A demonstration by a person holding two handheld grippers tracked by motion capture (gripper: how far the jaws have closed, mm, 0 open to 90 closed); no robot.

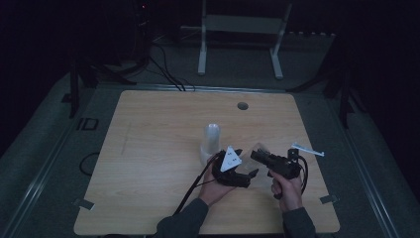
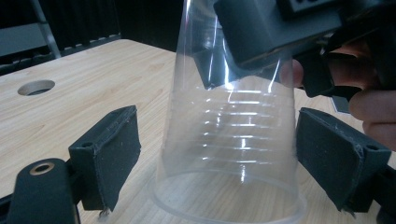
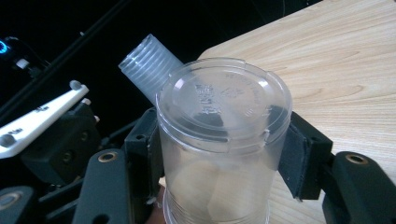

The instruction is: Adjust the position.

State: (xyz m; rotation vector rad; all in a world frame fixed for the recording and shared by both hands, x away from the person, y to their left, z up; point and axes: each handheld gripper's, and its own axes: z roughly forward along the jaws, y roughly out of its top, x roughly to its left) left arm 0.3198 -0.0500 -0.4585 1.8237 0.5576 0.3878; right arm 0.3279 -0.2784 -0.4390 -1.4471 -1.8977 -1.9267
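We saw a clear plastic cup (image 2: 231, 140) upside down, rim on the wooden table (image 1: 148, 148), axis upright, right gripper (image 3: 219, 154) clamped on it, left gripper (image 2: 215, 154) spread wide around it, not touching.

Clear, see-through plastic cup (image 2: 229, 140), banded with faint horizontal ridges; the stack of cups (image 1: 212, 141) behind reads frosty translucent white. Black fingers (image 2: 109, 149) all round, a white triangular plate (image 1: 230, 159) on one gripper, pale wood-grain surface (image 1: 158, 148), dark grey floor (image 1: 44, 129)
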